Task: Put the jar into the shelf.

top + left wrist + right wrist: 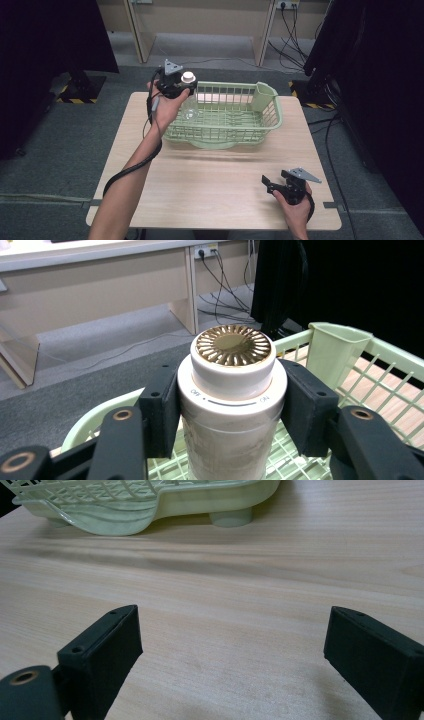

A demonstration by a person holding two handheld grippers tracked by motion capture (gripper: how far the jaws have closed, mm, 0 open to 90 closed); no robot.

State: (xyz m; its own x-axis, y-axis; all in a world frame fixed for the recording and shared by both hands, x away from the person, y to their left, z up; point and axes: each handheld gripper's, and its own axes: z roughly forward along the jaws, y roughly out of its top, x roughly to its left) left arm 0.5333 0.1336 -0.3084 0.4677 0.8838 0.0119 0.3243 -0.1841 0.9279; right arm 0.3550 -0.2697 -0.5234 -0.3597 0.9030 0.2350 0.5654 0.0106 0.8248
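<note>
Basket (270, 117) at table (210, 190) far edge; jar (188, 102) over basket's left end.

Grey carpet floor (45, 135), black curtains (385, 60) either side, pale desk (200, 20) behind (cables trailing)

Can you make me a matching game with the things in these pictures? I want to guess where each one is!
Things:
1. jar
2. left tongs
3. right tongs
4. basket

Where or how:
A. open, low over the bare table
B. pale green, at the table's far side
C. shut around the white lid
D. held up at the basket's left end

Pairs: 1-D, 2-C, 3-A, 4-B
</note>
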